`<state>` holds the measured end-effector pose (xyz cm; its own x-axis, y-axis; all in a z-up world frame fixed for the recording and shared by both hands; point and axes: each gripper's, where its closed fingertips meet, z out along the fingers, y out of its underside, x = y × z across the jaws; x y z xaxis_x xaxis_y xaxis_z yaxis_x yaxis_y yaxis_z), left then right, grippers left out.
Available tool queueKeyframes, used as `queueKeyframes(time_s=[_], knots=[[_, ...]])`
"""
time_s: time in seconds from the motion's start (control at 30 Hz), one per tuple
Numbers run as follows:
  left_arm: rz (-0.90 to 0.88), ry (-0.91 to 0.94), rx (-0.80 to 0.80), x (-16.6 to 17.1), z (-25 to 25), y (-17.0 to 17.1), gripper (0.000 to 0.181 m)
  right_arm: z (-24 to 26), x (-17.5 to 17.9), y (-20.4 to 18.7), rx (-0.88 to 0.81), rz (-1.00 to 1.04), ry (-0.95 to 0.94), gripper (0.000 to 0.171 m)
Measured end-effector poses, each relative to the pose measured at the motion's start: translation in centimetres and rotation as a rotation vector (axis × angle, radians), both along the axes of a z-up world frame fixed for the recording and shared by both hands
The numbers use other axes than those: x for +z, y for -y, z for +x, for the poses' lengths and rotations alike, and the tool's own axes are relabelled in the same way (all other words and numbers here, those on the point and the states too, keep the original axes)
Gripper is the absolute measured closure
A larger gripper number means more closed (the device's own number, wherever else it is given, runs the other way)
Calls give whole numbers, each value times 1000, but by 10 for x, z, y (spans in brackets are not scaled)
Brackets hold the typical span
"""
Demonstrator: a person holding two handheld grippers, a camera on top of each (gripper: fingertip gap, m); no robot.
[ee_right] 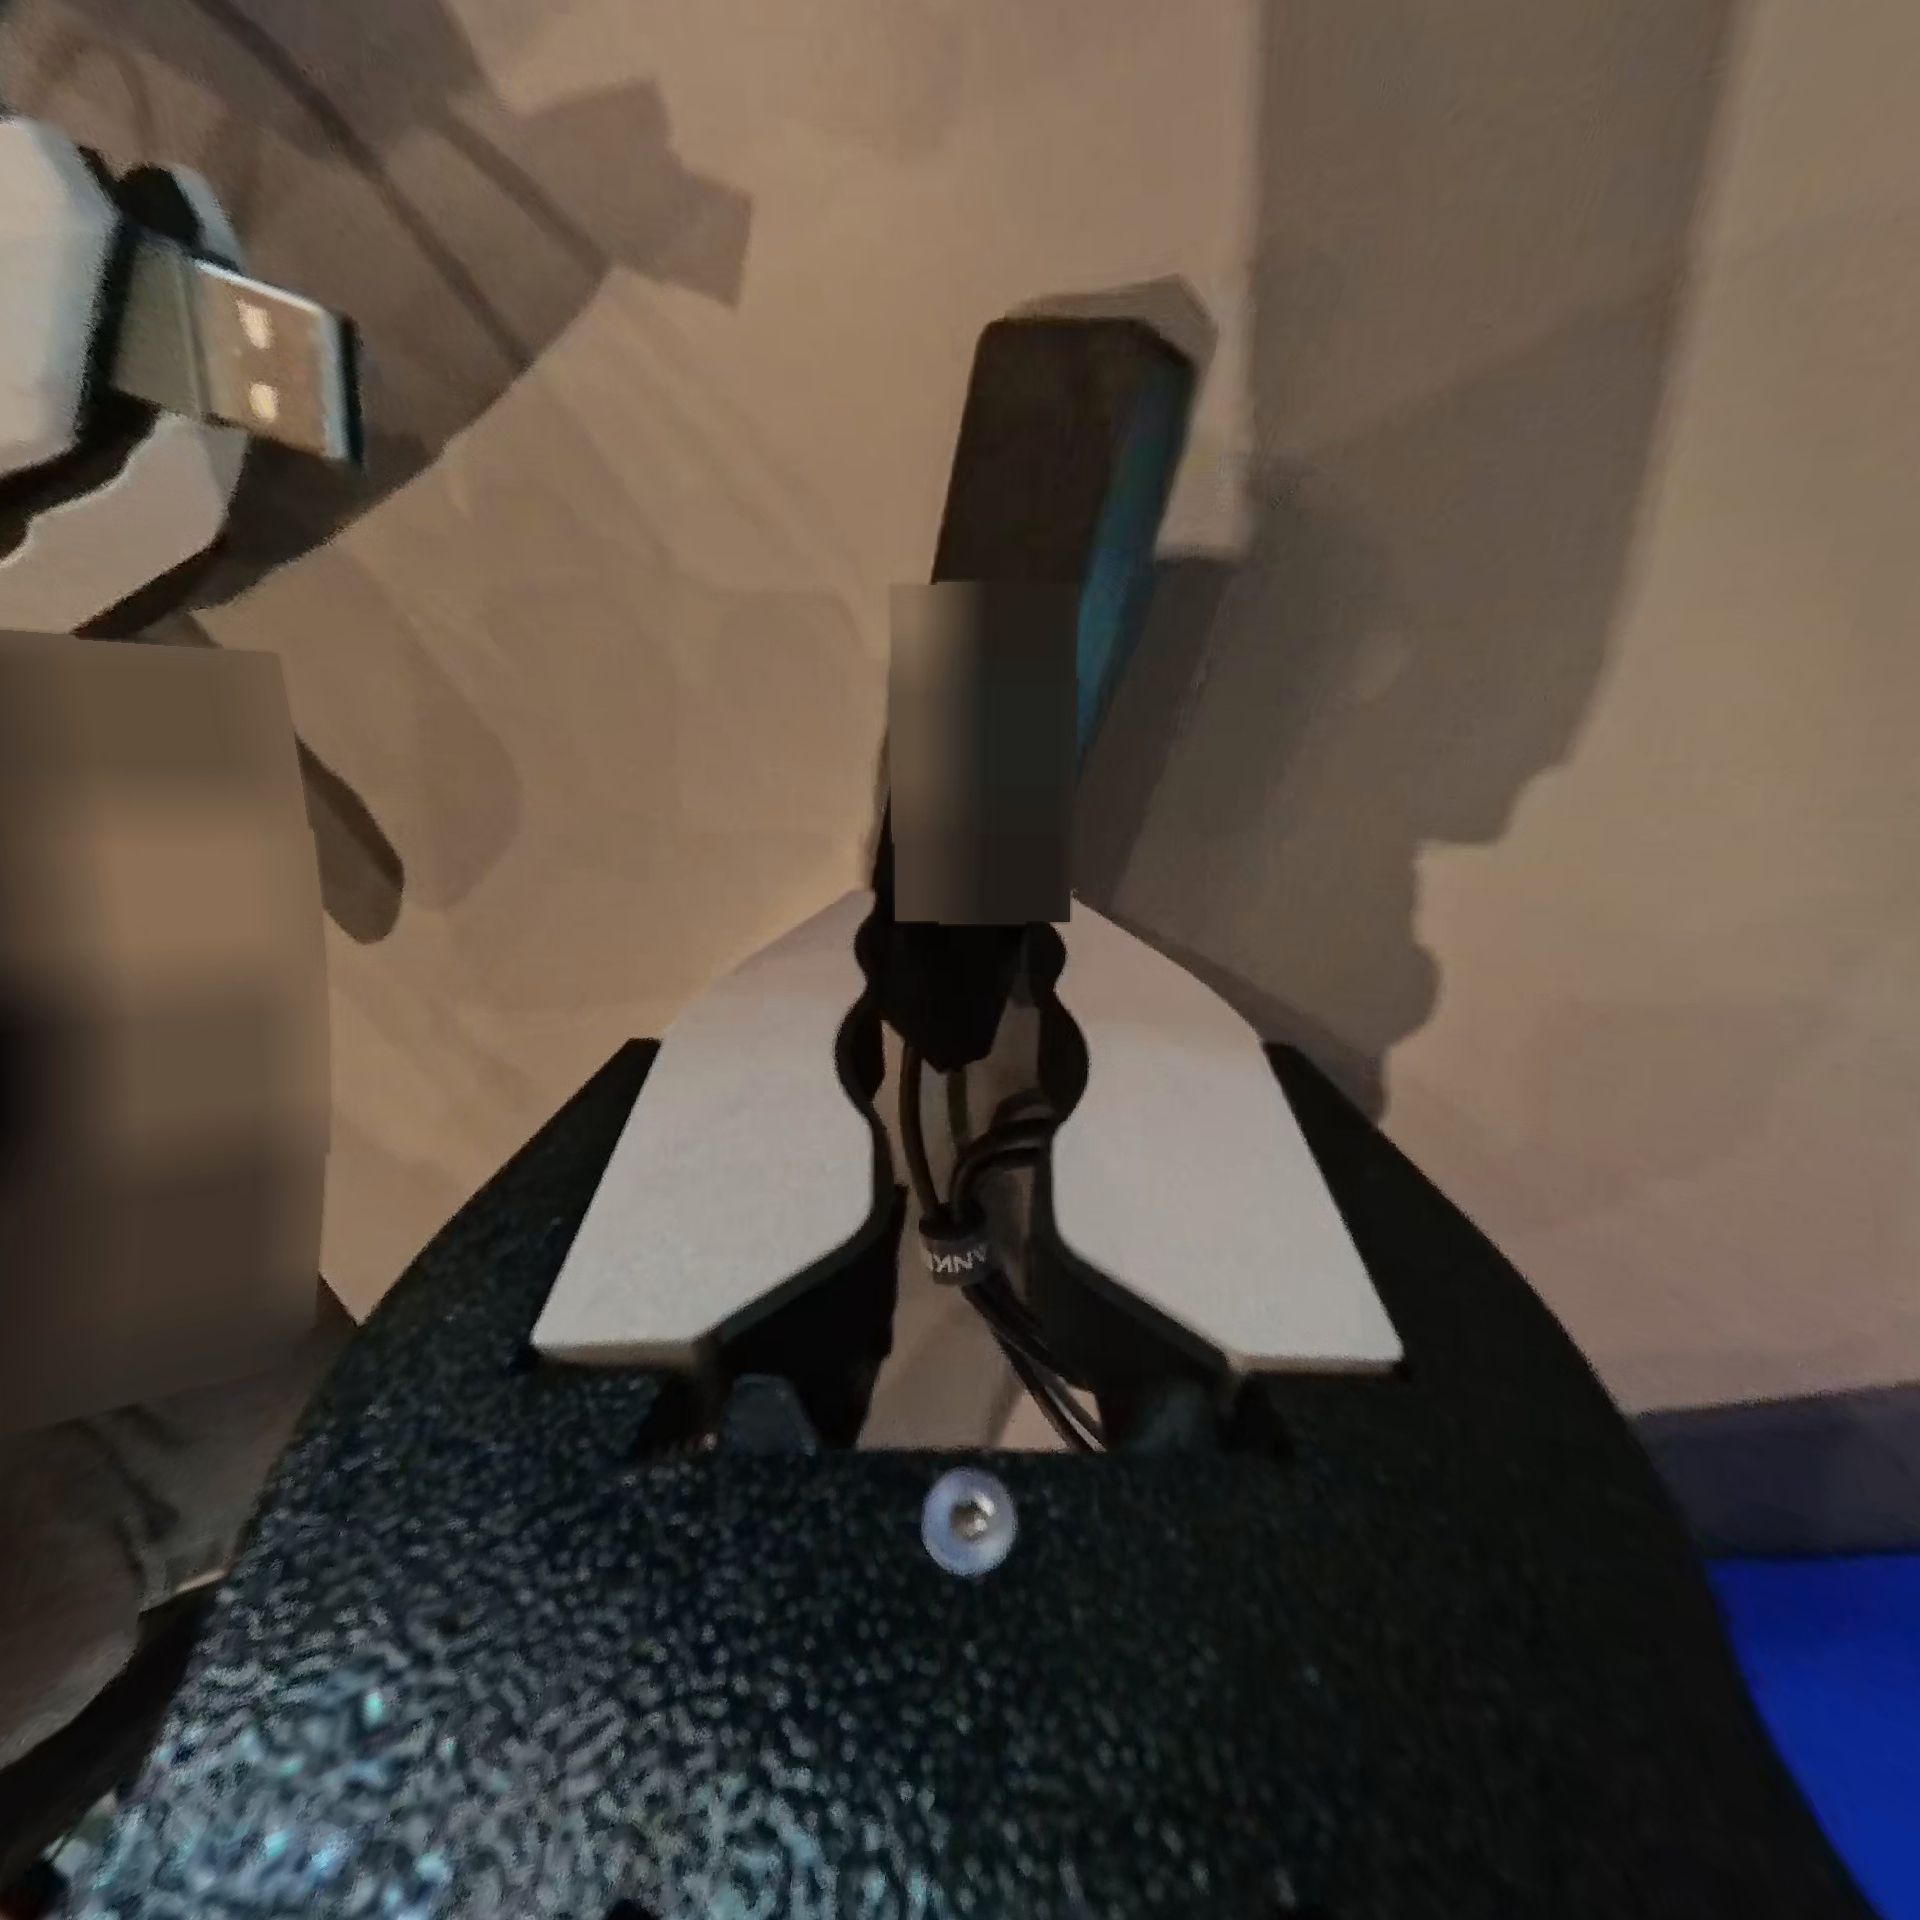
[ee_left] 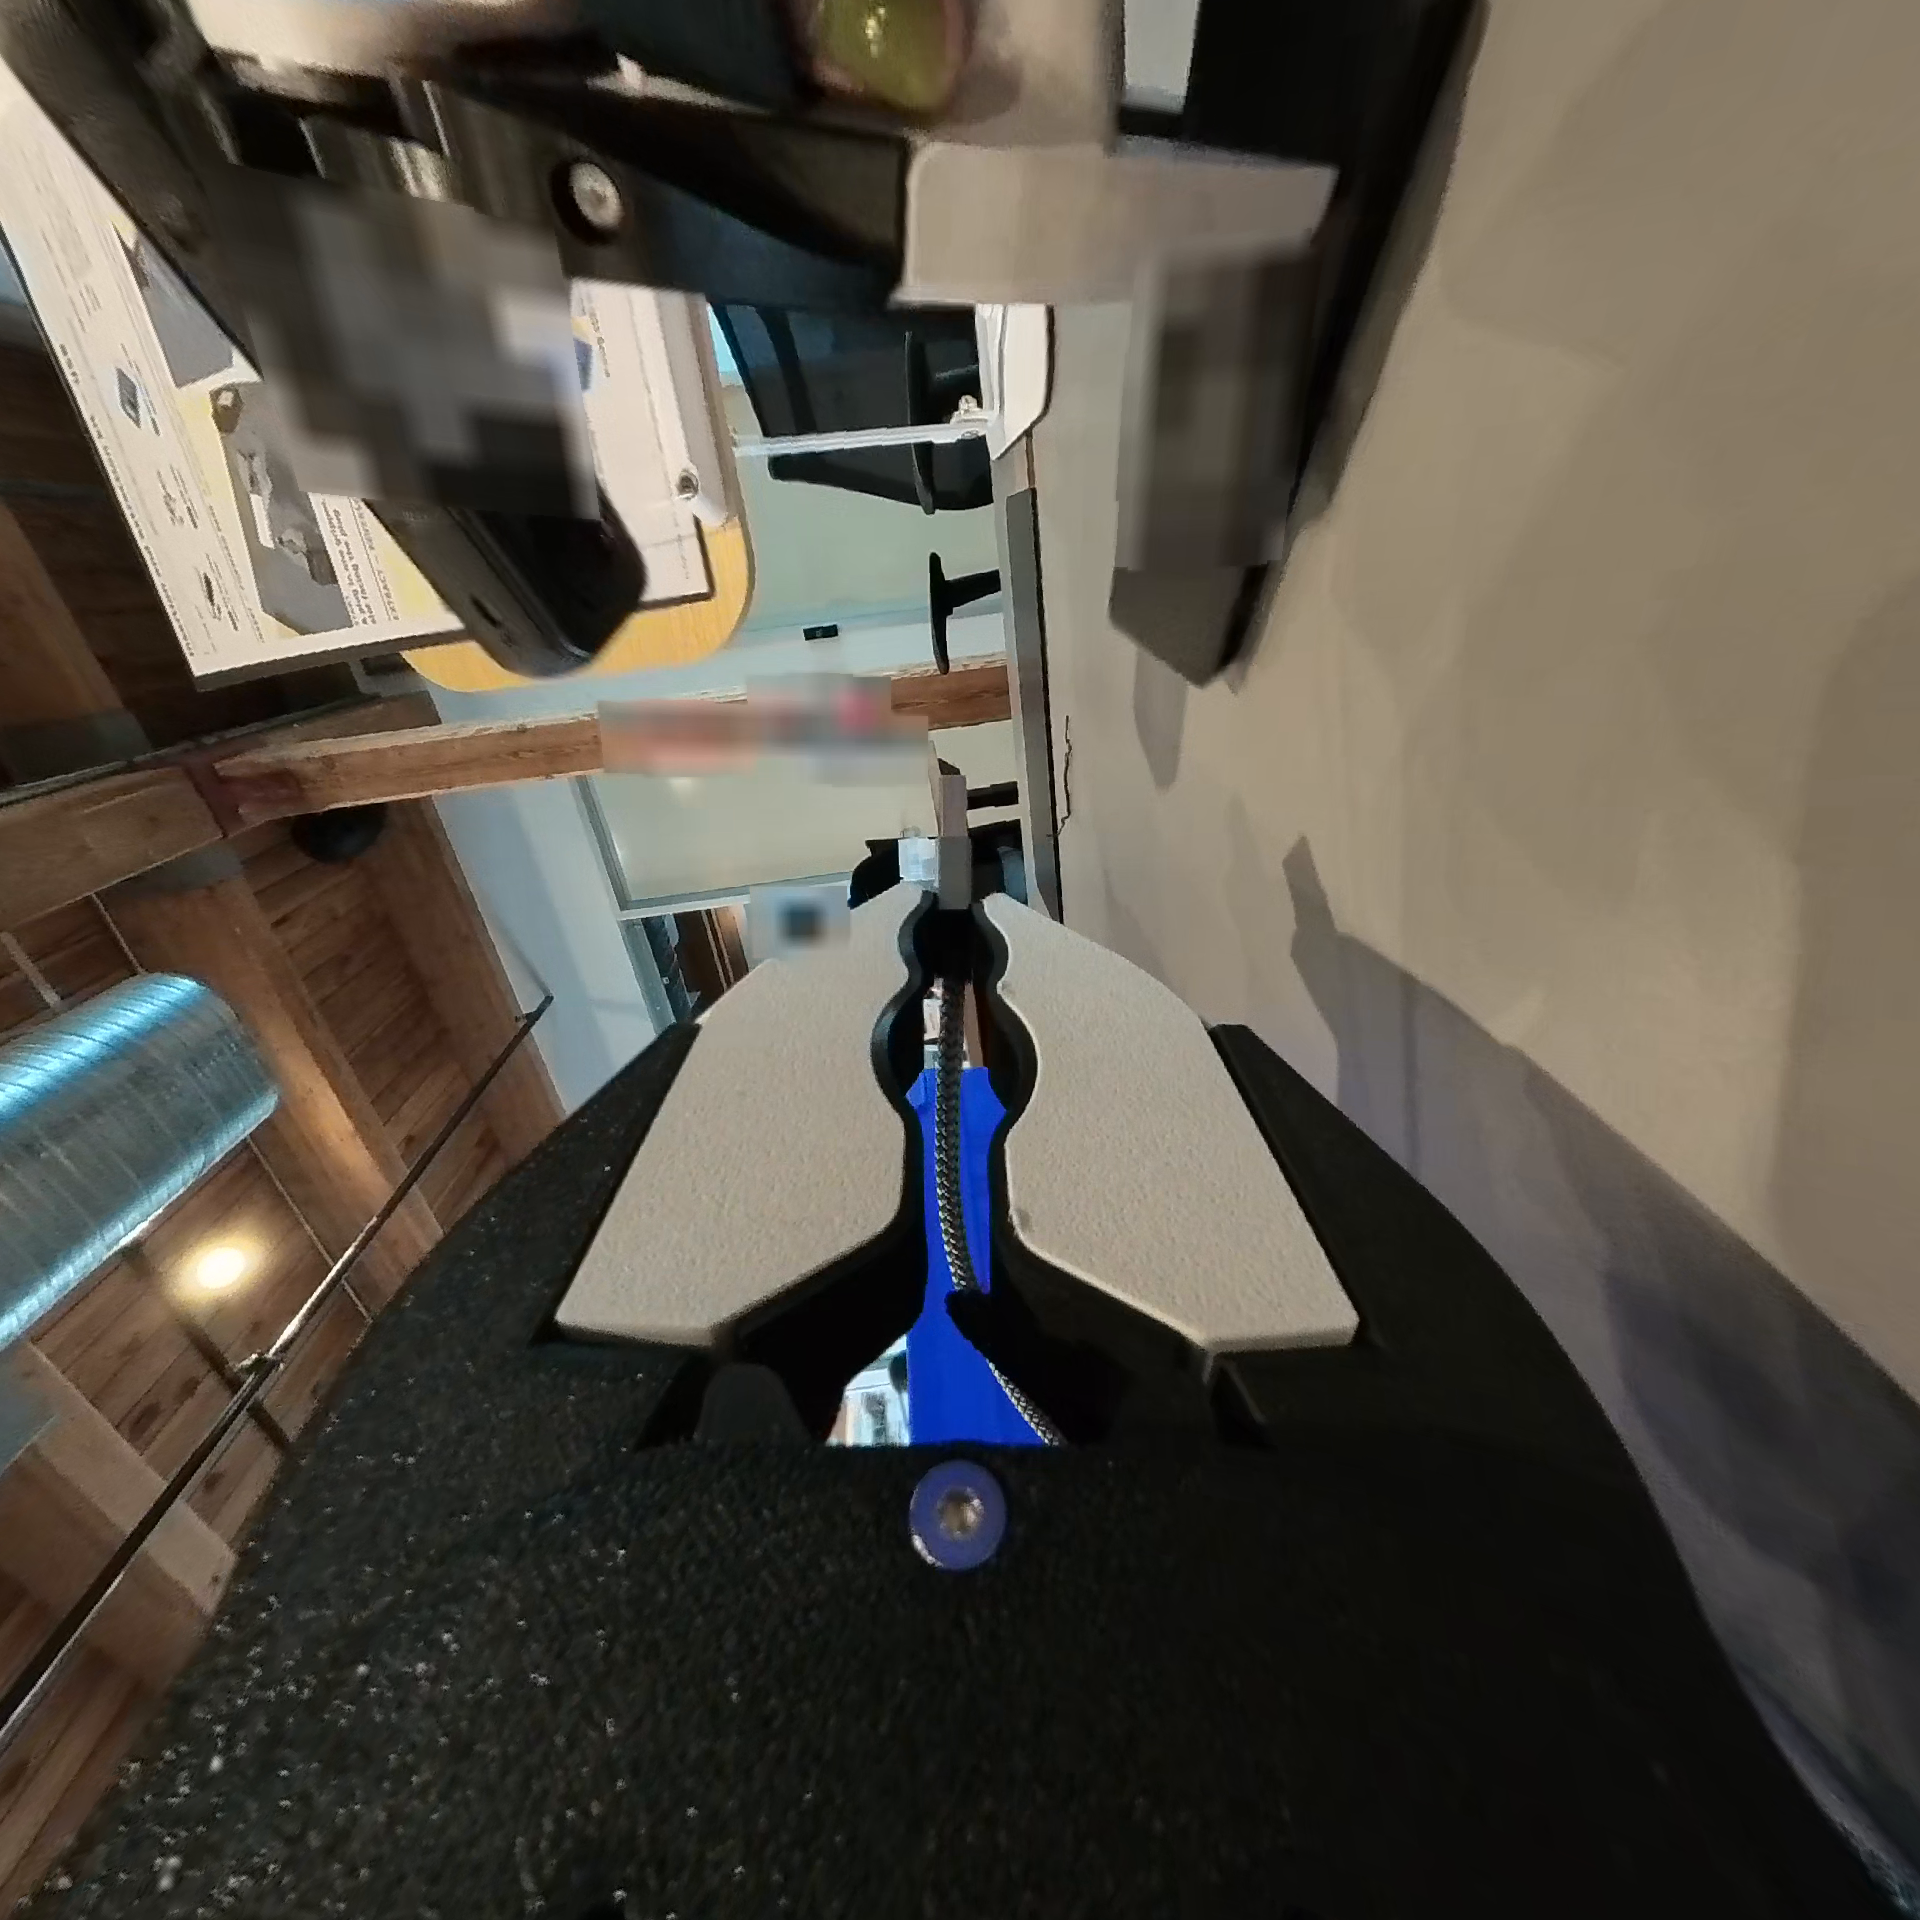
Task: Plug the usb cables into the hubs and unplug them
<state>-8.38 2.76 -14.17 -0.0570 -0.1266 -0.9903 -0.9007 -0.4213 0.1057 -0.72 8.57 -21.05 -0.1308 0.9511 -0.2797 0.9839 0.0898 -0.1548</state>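
Here, braided cable (ee_left: 948,1122), metal plug (ee_right: 275,364), slab hub (ee_right: 1049,499)

two close wrist cameras, left rolled sideways, both seeing table (ee_left: 1558,520)

You have the braided USB cable (ee_left: 948,1153) pinched at its silver plug (ee_left: 954,847), free of any port, while the dark hub (ee_right: 1049,499) stands upright, blue-edged, its thin black cord (ee_right: 961,1226) bundled below.

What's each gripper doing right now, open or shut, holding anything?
Left gripper: shut on the braided USB cable, plug sticking out past the tips.
Right gripper: shut on the black hub.
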Motion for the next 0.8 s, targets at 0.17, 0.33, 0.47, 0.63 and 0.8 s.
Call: queueKeyframes(time_s=[0.17, 0.33, 0.47, 0.63, 0.8], knots=[[-2, 6, 4, 0, -1, 0, 175, -4, 9, 4, 14, -44, -84, 161], [-1, 11, 9, 0, -3, 1, 175, -5, 12, 7, 59, -22, -146, 162], [12, 25, 16, 3, -5, 2, 175, -10, 19, 8, 73, 16, -233, 162], [46, 39, 36, 10, -12, 4, 175, -21, 43, 12, 17, -17, -388, 162], [73, 54, 54, 14, -17, 5, 175, -23, 62, 14, -15, -47, -468, 162]])
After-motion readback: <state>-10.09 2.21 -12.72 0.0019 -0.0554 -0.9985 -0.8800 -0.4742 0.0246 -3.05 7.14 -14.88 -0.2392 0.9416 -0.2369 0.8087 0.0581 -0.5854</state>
